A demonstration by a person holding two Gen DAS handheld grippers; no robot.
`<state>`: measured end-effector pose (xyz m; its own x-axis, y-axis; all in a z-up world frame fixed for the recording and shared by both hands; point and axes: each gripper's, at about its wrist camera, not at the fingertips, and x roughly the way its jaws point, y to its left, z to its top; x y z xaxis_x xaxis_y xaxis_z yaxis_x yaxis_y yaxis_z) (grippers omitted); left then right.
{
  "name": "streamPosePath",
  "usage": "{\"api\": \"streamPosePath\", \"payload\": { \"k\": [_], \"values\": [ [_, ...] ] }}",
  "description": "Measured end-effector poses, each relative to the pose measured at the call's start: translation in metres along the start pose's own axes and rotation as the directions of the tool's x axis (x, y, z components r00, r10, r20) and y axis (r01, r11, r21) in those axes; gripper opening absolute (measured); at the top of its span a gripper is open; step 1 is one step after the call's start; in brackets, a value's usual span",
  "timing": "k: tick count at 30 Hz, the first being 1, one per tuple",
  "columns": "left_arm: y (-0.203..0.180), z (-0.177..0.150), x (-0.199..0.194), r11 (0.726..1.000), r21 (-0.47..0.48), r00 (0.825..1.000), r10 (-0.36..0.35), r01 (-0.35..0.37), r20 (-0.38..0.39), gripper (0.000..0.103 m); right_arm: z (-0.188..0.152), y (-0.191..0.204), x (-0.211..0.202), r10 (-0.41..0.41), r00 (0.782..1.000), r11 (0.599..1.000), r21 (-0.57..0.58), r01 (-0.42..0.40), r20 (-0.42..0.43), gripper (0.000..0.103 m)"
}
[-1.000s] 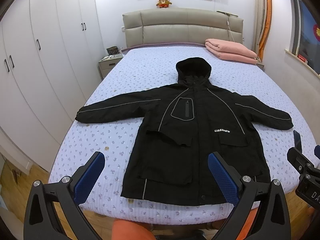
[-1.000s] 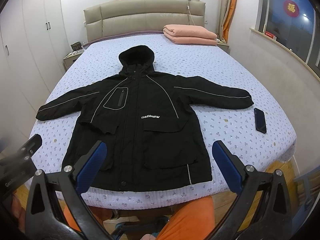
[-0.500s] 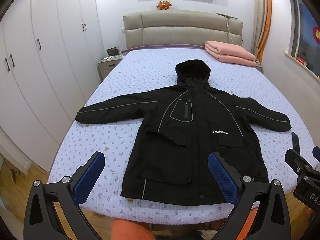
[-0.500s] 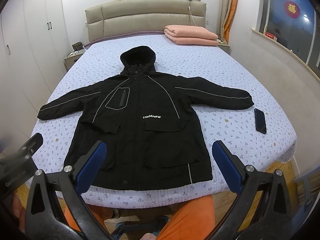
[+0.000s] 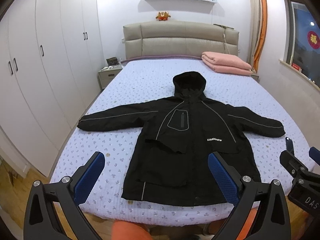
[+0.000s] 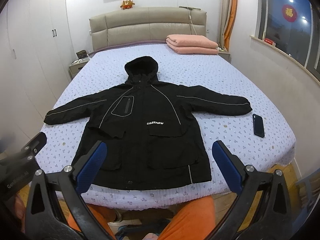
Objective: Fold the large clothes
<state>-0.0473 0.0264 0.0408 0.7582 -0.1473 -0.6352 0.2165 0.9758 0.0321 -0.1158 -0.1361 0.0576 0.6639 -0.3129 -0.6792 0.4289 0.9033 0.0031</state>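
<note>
1. A black hooded jacket (image 5: 188, 150) lies face up and flat on the bed (image 5: 144, 80), which has a lilac floral cover. Its long axis runs from the foot of the bed toward the headboard (image 5: 180, 40), with the hood (image 6: 141, 68) pointing at the headboard and the hem (image 6: 144, 182) near the foot edge.
2. Both sleeves are spread straight out to the sides, across the bed.
3. White lettering on the chest (image 6: 155, 123) can be seen, but it is not sharp enough to read with certainty. The edge of the other gripper in the left wrist view shows "DAS" (image 5: 309, 200).
4. The left gripper (image 5: 156, 172) hovers over the foot of the bed, jaws wide apart and holding nothing. The right gripper (image 6: 159, 160) is likewise spread open and empty.
5. Only the right wrist view shows the whole dark phone (image 6: 258, 125) lying just beside the sleeve cuff; the left wrist view shows only a sliver of it.
6. A folded pink blanket (image 6: 192, 44) rests near the headboard, and a plush toy (image 5: 163, 16) sits on top of it.
</note>
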Motion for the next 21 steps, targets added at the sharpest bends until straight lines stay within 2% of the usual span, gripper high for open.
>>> {"api": "streamPosePath", "payload": {
  "k": [3,7,15,19,21],
  "values": [
    [-0.004,0.003,0.009,1.0,0.009,1.0,-0.01,0.01,-0.007,0.103,0.003,0.003,0.007,-0.006,1.0,1.0,-0.01,0.006,0.006,0.103],
    [-0.007,0.009,0.053,1.0,0.015,0.999,-0.005,0.006,-0.05,0.103,0.009,0.003,0.037,-0.022,1.0,1.0,-0.009,0.022,-0.011,0.103],
    [-0.019,0.028,0.176,1.0,0.009,0.986,-0.016,0.017,-0.164,0.103,0.026,-0.004,0.154,-0.024,0.989,0.999,0.02,0.027,-0.144,0.103],
    [-0.034,0.04,0.253,0.999,0.034,0.985,-0.027,0.033,-0.17,0.103,0.038,-0.001,0.227,-0.043,0.982,0.999,0.009,0.046,-0.183,0.103],
    [-0.034,0.043,0.29,0.999,0.013,0.984,-0.043,0.046,-0.176,0.103,0.042,-0.001,0.267,-0.044,0.978,0.999,0.017,0.048,-0.205,0.103]
  ]
}}
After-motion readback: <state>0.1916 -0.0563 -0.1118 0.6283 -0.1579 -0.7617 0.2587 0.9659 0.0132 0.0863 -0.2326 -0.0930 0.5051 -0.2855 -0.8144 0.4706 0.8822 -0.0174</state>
